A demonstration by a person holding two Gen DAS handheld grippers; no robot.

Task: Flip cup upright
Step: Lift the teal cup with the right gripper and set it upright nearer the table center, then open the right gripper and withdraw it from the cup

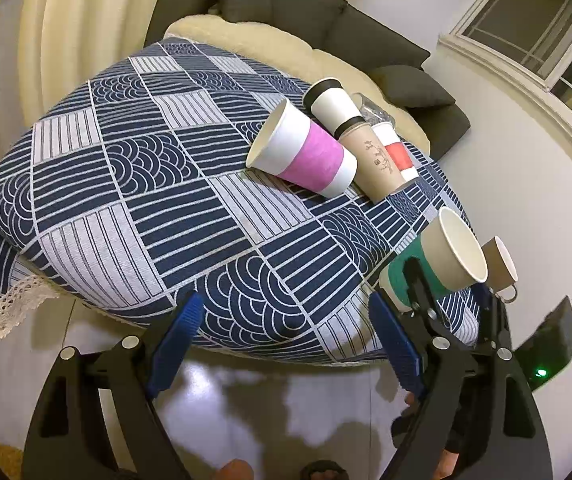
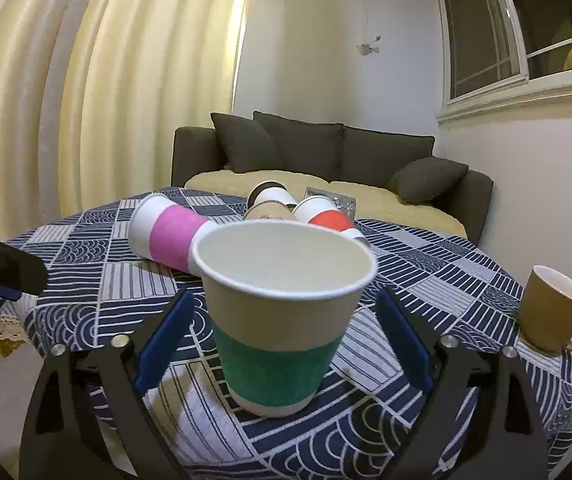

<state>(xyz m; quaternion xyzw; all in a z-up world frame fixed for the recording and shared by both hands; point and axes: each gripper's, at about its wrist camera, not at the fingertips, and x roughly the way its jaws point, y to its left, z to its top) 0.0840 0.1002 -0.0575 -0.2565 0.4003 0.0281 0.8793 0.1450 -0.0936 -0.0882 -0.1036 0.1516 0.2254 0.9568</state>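
The red-banded cup (image 2: 328, 216) and clear object (image 2: 332, 200) lie partly hidden behind other cups.

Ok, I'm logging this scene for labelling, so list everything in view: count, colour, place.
green-banded cup: 1, beige and green, upright between the right fingers
pink-banded cup: 1, white and pink, on its side mid-table
other paper cups: 3, black-white, tan, red-white, lying behind the pink one
clear item: 1, transparent, behind the cups; unclear what
mug: 1, tan, upright at right edge
tablecloth: 1, navy-white patterned
sofa: 1, dark grey, beyond table
left gripper: open, at the table's near edge
right gripper: open around green-banded cup
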